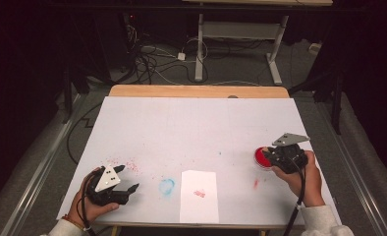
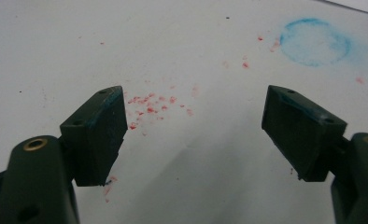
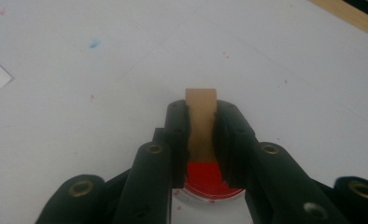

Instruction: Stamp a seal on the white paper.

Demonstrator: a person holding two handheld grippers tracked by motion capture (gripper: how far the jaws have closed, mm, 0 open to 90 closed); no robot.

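Observation:
My right gripper is shut on a small upright wooden block, whose tan top sticks out past the fingertips. Its lower end sits over a round dish of red ink. In the high view the right gripper is at the right side of the table, above the red dish. My left gripper rests near the front left corner with its jaws wide apart. Nothing lies between the left gripper's dark pads; below them is white table with red specks.
A white sheet of paper with a red mark lies at the front middle. A blue ring stain sits to its left and shows in the left gripper view as a blue ring. The wooden table edge runs along the far side.

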